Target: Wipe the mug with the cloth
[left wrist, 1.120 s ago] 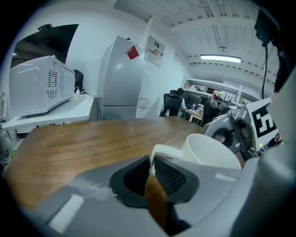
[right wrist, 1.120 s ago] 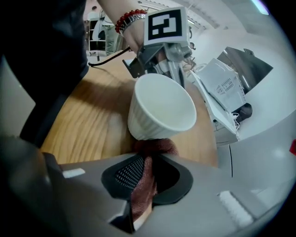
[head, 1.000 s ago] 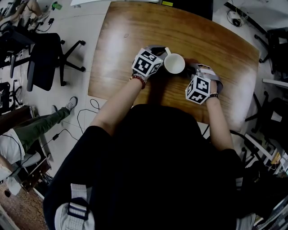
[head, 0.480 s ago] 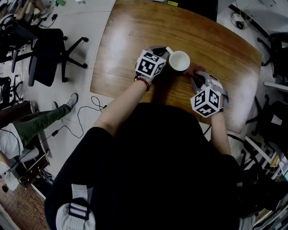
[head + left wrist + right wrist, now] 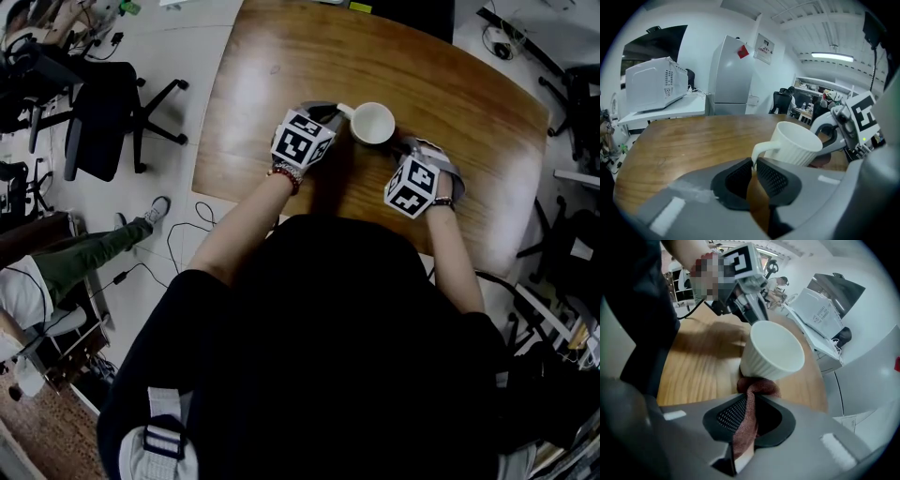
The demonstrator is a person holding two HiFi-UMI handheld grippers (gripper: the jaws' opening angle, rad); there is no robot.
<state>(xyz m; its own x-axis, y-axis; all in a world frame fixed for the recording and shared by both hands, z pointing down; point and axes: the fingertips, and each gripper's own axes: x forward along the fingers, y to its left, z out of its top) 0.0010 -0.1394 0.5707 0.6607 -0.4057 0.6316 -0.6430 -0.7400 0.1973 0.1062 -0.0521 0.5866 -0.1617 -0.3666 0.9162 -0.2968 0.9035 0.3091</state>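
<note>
A white ribbed mug (image 5: 373, 123) is held above the wooden table (image 5: 281, 84). My left gripper (image 5: 753, 169) is shut on the mug's handle (image 5: 761, 151), and the mug (image 5: 796, 144) tilts away from it. My right gripper (image 5: 749, 414) is shut on a reddish-brown cloth (image 5: 749, 408). The bunched end of that cloth presses against the lower side of the mug (image 5: 772, 356). In the head view the left gripper (image 5: 323, 117) sits at the mug's left and the right gripper (image 5: 405, 148) at its right, with the cloth (image 5: 396, 142) just showing between them.
A black office chair (image 5: 98, 117) stands on the floor left of the table. A seated person's leg (image 5: 89, 258) and loose cables (image 5: 183, 234) lie near the table's left corner. A microwave (image 5: 654, 84) and a white fridge (image 5: 731, 77) stand beyond the table.
The right gripper has drawn back towards the person and then returned to the mug's right side with the cloth. The mug and left gripper stayed nearly where they were.
</note>
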